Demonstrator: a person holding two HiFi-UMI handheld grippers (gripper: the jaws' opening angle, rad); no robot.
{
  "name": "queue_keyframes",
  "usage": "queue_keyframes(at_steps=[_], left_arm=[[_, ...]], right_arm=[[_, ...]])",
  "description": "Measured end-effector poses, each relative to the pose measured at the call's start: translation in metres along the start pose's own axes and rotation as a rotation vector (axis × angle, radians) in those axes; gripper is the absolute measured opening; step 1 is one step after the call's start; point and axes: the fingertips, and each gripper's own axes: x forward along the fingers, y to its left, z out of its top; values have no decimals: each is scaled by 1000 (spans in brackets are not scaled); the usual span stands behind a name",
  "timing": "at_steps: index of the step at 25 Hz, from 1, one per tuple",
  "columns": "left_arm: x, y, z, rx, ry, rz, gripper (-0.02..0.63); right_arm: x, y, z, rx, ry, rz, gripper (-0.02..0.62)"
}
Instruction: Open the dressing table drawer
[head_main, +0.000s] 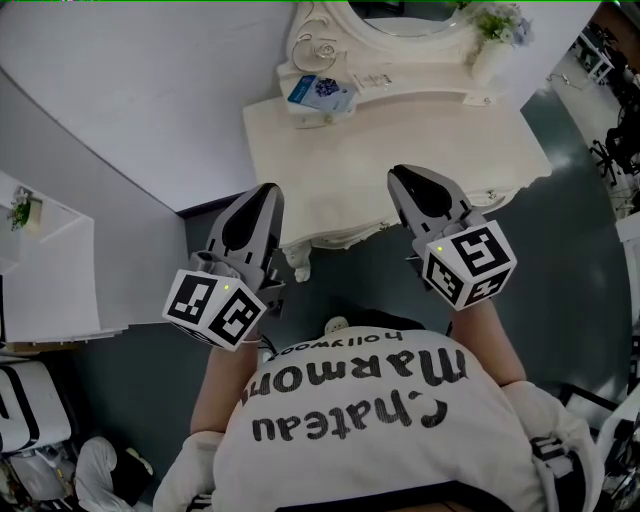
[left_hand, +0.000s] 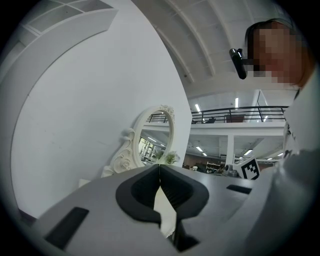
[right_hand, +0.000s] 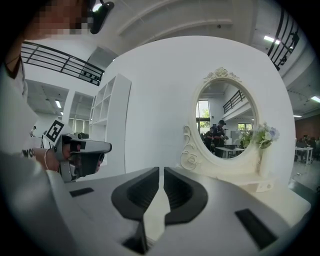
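The cream dressing table (head_main: 400, 150) stands ahead of me, its carved front edge (head_main: 345, 237) facing me; the drawer front below that edge is hidden from above. My left gripper (head_main: 268, 190) hovers at the table's near-left corner, jaws together with nothing between them. My right gripper (head_main: 400, 172) reaches over the front edge, also shut and empty. In the left gripper view the left gripper (left_hand: 159, 167) has its tips touching. In the right gripper view the right gripper (right_hand: 161, 170) points toward the tabletop (right_hand: 280, 200).
An oval mirror (right_hand: 225, 120) in an ornate frame rises at the table's back, with a vase of flowers (head_main: 495, 35) to its right and a blue-and-white box (head_main: 320, 92) to its left. A white shelf unit (head_main: 50, 260) stands at the left. Grey floor lies around the table.
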Motion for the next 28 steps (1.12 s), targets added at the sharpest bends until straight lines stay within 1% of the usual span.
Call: queue_keyframes(at_steps=[5, 7, 11, 13, 19, 22, 28], left_arm=[[4, 0, -11, -9, 40, -11, 23], [7, 3, -16, -8, 52, -2, 23], [18, 4, -24, -25, 66, 1, 23], [25, 5, -25, -21, 71, 1, 23], [45, 23, -30, -40, 72, 55, 23], [60, 32, -33, -41, 84, 80, 23], [96, 45, -33, -53, 76, 119, 23]], right_arm=[[4, -3, -11, 24, 20, -4, 46], [6, -5, -14, 30, 24, -4, 46], [12, -9, -24, 52, 50, 14, 46], [17, -14, -26, 60, 59, 23, 46], [45, -33, -33, 44, 90, 58, 46], [60, -45, -29, 36, 95, 83, 46], [93, -73, -23, 23, 101, 136, 46]])
